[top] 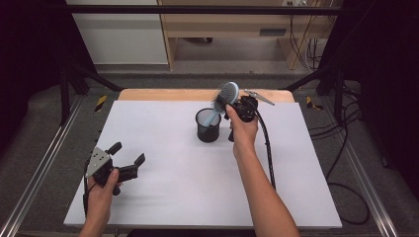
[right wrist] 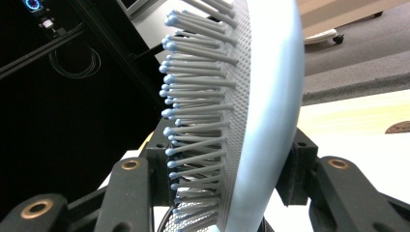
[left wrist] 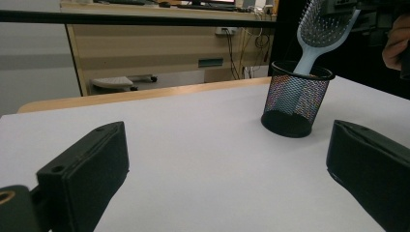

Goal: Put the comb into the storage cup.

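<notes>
This looks like a lab set up for recording tests. A white tabletop sits inside a black metal frame that runs across the top of the high view. Dark curtains hang at the left and right edges. Black cables trail over the grey floor at the right. A light wooden desk with loose wires stands at the upper middle.

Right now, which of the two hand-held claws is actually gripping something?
The right gripper, beside the mesh cup: its jaws clamp the blue hairbrush by its head. The left gripper is open, with nothing between its jaws.
</notes>
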Demonstrator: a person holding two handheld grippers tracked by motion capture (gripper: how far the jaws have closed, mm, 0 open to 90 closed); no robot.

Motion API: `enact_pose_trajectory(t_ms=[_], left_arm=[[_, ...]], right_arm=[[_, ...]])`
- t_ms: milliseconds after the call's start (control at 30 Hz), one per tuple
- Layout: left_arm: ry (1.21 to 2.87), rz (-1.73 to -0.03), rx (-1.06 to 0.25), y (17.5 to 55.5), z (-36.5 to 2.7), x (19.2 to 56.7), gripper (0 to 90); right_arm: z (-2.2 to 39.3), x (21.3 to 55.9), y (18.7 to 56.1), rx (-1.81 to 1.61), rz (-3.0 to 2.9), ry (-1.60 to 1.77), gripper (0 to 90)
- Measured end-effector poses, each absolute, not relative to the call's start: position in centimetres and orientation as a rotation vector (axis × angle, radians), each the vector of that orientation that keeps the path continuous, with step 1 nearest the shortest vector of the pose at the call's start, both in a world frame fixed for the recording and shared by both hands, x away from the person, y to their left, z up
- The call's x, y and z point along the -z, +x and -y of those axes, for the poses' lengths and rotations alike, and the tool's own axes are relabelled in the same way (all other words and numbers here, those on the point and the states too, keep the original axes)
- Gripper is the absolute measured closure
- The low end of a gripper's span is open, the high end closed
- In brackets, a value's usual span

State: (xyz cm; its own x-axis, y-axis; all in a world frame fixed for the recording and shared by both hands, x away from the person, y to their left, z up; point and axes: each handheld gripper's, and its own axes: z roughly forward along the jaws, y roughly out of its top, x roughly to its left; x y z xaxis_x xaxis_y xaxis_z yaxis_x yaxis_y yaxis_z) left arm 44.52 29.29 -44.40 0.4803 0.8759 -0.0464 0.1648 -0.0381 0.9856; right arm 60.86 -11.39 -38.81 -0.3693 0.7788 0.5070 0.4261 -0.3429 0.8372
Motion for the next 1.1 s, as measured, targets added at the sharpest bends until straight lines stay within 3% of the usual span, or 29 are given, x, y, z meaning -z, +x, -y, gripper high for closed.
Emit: enact_pose_trajectory(t_ms=[1100], left_arm=[[1.546, -0.929, -0.733, 44.4, -28.7, 44.5, 1.5]], right_arm=[[11.7, 39.9, 61.1, -1.755, -1.593, 1.612, 50.4]])
